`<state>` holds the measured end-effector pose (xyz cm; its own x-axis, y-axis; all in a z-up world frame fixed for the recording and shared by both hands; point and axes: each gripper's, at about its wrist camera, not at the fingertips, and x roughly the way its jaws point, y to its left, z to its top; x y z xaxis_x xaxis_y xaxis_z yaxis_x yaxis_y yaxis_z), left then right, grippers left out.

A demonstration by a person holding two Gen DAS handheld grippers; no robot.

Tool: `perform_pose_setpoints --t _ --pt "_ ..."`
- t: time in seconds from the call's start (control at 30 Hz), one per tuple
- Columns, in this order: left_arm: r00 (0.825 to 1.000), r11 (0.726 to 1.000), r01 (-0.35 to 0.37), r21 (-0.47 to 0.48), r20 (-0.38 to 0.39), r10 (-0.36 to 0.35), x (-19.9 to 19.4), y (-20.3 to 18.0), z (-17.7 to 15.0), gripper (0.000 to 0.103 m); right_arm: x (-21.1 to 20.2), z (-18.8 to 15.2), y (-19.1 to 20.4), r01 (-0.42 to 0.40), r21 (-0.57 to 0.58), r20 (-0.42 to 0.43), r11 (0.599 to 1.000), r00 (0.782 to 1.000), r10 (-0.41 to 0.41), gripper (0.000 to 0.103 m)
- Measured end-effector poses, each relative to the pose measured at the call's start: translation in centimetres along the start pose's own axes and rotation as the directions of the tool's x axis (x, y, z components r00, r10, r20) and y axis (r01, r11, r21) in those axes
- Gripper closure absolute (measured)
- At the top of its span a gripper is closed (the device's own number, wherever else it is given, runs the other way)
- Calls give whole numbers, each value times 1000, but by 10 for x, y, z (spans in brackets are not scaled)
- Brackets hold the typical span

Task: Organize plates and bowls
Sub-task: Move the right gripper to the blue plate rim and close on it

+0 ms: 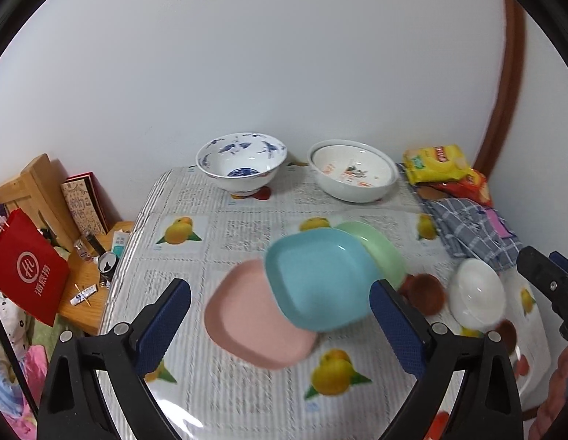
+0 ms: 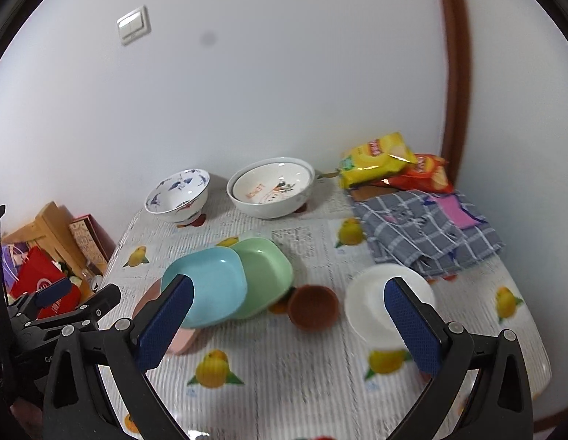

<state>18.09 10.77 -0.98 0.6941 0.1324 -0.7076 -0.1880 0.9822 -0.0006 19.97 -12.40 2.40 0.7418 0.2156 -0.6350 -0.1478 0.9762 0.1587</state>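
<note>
Right wrist view – both grippers gape empty; white bowl reads "LEMON" upside down.

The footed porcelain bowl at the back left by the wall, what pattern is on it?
Blue painted motifs on white, clearest in the left wrist view.

We read white Chinese characters, probably "海底捞", under a round logo on the red bag left of the left fingers. Beyond the right fingers, the white bowl shows orange lettering, too blurred to read.
</note>
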Motion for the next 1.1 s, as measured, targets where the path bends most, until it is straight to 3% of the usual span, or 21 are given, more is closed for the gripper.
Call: perform_pose_setpoints --t 0.27,0.57,0.7,0.97,1.1 --pt "998 1000 -14 -23 -54 13 60 15 14 7 67 17 18 -37 -51 -60 998 998 34 2" --pt "993 1000 -3 -31 -121 -1 121 14 15 14 136 -17 31 -94 -71 -215 993 974 77 12" --pt "991 1000 7 -20 -134 -10 139 11 18 16 158 -28 32 -110 -55 -270 992 959 91 21" --pt "981 998 50 -28 -184 -55 173 10 18 33 180 -39 36 -101 -27 -298 995 951 88 29" --pt "978 998 61 -22 -200 -64 185 8 15 42 186 -44 37 -96 -22 -311 995 947 84 41"
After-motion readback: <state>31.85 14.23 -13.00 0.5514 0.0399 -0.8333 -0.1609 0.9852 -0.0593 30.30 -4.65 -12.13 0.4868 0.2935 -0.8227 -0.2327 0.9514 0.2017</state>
